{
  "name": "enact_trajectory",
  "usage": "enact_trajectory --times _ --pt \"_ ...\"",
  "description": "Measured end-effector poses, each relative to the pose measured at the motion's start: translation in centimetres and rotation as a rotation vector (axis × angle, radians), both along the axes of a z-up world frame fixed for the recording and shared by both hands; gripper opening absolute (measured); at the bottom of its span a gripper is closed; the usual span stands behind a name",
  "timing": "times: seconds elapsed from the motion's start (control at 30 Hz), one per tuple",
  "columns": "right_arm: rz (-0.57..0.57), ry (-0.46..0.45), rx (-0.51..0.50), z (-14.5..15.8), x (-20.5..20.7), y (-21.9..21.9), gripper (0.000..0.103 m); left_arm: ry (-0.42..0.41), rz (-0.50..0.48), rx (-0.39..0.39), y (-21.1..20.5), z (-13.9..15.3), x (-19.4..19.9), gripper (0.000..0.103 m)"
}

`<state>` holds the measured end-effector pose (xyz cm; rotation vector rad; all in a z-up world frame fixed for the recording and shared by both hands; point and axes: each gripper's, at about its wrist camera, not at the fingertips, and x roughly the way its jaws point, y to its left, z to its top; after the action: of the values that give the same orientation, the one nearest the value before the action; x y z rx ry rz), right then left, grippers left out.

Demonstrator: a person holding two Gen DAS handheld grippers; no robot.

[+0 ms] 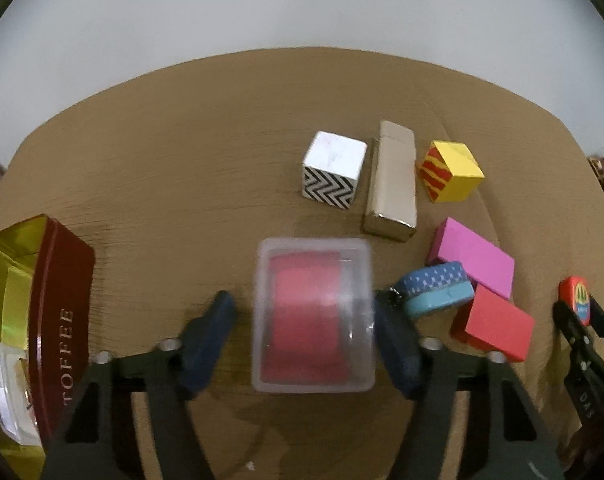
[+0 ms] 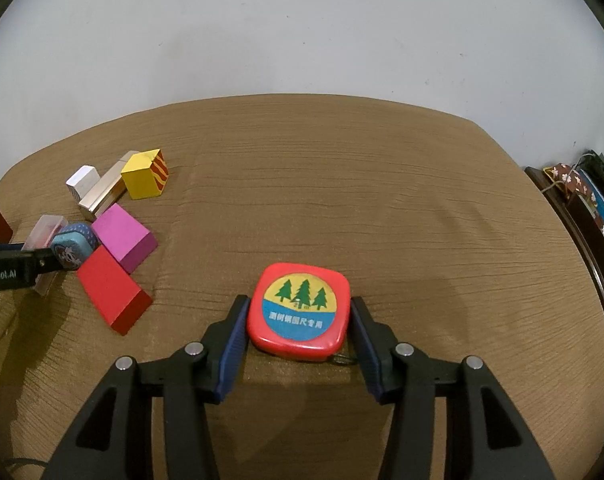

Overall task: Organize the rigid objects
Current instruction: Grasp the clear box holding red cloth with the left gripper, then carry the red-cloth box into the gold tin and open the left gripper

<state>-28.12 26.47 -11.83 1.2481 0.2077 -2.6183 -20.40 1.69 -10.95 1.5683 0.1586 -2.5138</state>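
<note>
My left gripper (image 1: 303, 320) is open around a clear plastic box with a red insert (image 1: 313, 314); the right finger touches its side, the left finger stands apart. My right gripper (image 2: 300, 320) is shut on a red tape measure with a pine-tree label (image 2: 300, 312), which rests on the brown cloth. Beside the clear box lie a blue round tin (image 1: 435, 288), a pink block (image 1: 475, 256), a red block (image 1: 495, 326), a silver bar (image 1: 393, 182), a zigzag cube (image 1: 333, 170) and a yellow cube (image 1: 451, 170).
A dark red TOFFEE tin (image 1: 58, 320) with a gold inside stands open at the left, holding a clear packet. The brown-cloth table (image 2: 381, 200) ends at a white wall. Dark furniture (image 2: 581, 216) stands at the right.
</note>
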Motion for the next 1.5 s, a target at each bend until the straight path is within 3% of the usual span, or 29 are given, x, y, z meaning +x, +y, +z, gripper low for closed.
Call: enact_trajectory --times 0.37,0.73,0.9,1.13,1.33,1.5 --pt "0.003 0.001 0.005 0.1 0.3 -0.3 0.051 0.013 0.003 0.001 0.5 0.9 2.0 0.05" --pt "0.002 0.004 0.009 0.2 0.5 -0.6 0.049 0.064 0.017 0.008 0.5 4.9 7.0 0.05" --pt "0.002 0.003 0.009 0.3 0.6 -0.7 0.049 0.066 0.041 0.001 -1.6 6.3 8.9 0.05" --pt "0.001 0.004 0.011 0.3 0.6 -0.8 0.05 0.085 0.122 -0.015 -7.7 8.6 12.8 0.05" --pt "0.001 0.004 0.01 0.3 0.6 -0.9 0.05 0.079 0.21 -0.006 -12.1 8.8 14.5 0.05" --pt "0.001 0.004 0.011 0.4 0.5 -0.8 0.05 0.064 0.265 -0.045 -15.6 8.9 15.9 0.05"
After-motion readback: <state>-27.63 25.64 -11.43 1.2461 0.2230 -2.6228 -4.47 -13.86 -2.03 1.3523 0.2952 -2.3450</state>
